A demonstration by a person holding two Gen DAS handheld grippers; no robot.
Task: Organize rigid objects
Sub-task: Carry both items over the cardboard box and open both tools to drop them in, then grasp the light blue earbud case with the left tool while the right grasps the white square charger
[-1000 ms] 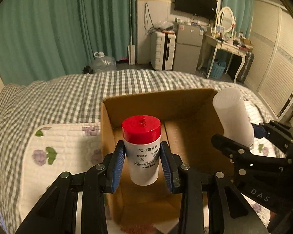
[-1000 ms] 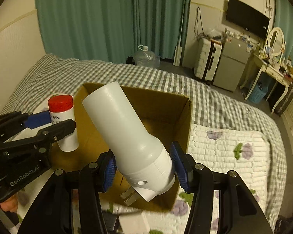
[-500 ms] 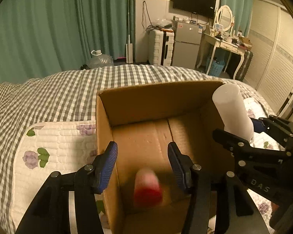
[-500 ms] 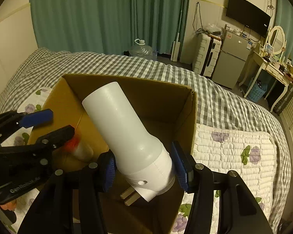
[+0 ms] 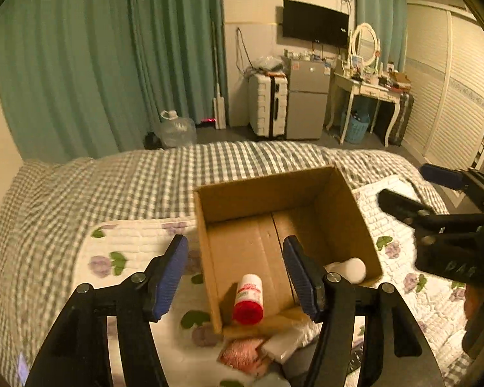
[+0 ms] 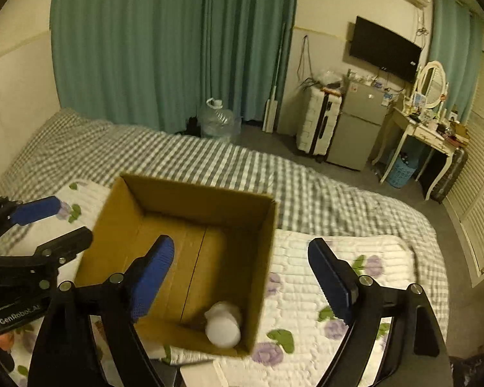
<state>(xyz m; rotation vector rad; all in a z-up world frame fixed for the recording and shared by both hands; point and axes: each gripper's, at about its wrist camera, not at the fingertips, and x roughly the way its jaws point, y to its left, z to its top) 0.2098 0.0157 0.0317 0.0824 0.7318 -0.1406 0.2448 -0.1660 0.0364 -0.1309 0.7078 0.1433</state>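
An open cardboard box (image 5: 342,190) (image 6: 190,190) stands on the bed. A white bottle with a red cap (image 5: 248,300) lies on the box floor near its front wall. A white cylinder (image 5: 351,269) (image 6: 223,325) lies in the box's near right corner. My left gripper (image 5: 237,275) hovers above the box's front, its jaws opening, with nothing between them. My right gripper (image 6: 242,280) hangs above the box's right wall, jaws opening wide and empty. Each gripper shows at the edge of the other's view, the right gripper (image 5: 435,190) and the left gripper (image 6: 45,225).
The bed has a grey checked cover (image 5: 113,187) and a white floral quilt (image 6: 338,274). A pink packet (image 5: 242,354) and other small items lie in front of the box. Beyond the bed stand a water jug (image 6: 216,119), a suitcase (image 5: 267,106), a small fridge and a dressing table.
Both grippers let go: the red-capped bottle dropped into the box first, then the white cylinder. Both grippers have opened and risen away from the box.
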